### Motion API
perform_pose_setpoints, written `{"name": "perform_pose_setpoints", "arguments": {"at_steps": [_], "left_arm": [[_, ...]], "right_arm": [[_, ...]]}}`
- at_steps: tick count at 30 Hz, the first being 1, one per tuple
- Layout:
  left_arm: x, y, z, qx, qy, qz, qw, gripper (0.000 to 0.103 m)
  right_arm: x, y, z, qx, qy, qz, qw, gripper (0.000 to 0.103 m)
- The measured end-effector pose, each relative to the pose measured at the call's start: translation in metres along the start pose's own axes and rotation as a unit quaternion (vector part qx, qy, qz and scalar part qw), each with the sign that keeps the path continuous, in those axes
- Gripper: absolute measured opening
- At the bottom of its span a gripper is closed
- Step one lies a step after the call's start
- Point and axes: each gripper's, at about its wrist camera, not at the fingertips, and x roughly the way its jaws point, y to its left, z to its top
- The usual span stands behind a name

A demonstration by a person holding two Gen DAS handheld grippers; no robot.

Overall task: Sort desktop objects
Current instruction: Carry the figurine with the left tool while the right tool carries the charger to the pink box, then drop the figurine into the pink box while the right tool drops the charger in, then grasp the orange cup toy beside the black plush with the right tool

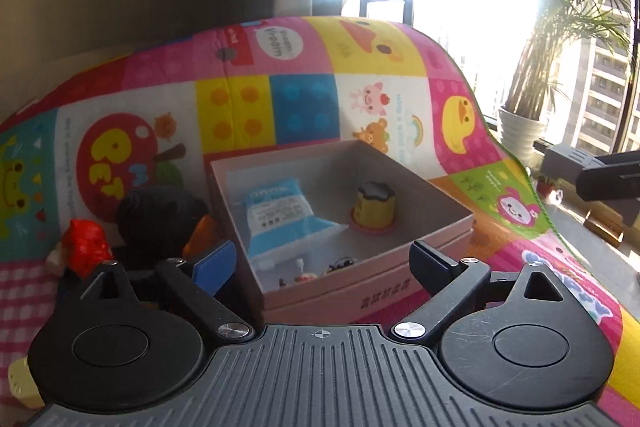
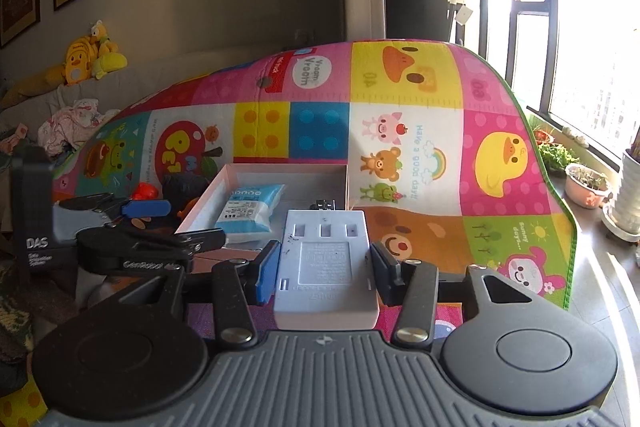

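An open pink box stands on the colourful play mat. Inside lie a blue-and-white packet, a yellow cup-shaped item with a dark top and some small bits at the near corner. My left gripper hovers open and wide at the box's near edge, gripping nothing. My right gripper is shut on a pale grey rectangular block, held above the mat just in front of the box. The packet shows there too, and the left gripper sits to the left.
Left of the box lie a red toy and a black lump with an orange piece. A pink checked cloth covers the near left. Potted plants line the windowsill right of the mat's edge. Plush ducks sit far left.
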Motion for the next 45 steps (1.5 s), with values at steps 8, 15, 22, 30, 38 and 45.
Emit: {"name": "perform_pose_setpoints", "arguments": {"at_steps": [8,15,22,30,38,45], "left_arm": [[-0.032,0.037,-0.054,-0.062,0.049,0.036,0.9962,0.101],[-0.053,0.064,-0.072,-0.103,0.053,0.076,0.9904,0.103],[-0.065,0.074,-0.079,-0.099,0.039,0.124,0.9866,0.103],[-0.059,0.09,-0.086,-0.145,0.045,0.112,0.9821,0.103],[-0.069,0.103,-0.091,-0.193,0.016,0.134,0.9719,0.103],[-0.073,0.106,-0.092,-0.202,0.0,0.125,0.9714,0.103]], "right_arm": [[0.082,0.021,0.026,-0.009,0.02,0.012,1.0,0.047],[0.18,0.041,0.039,0.014,0.069,0.012,0.997,0.047],[0.186,0.045,0.014,-0.031,0.077,-0.019,0.996,0.054],[0.149,0.045,0.006,-0.081,0.061,-0.047,0.994,0.058],[0.151,0.114,0.031,-0.095,0.066,0.046,0.992,0.051],[0.2,0.227,0.026,-0.331,0.069,0.032,0.94,0.051]]}}
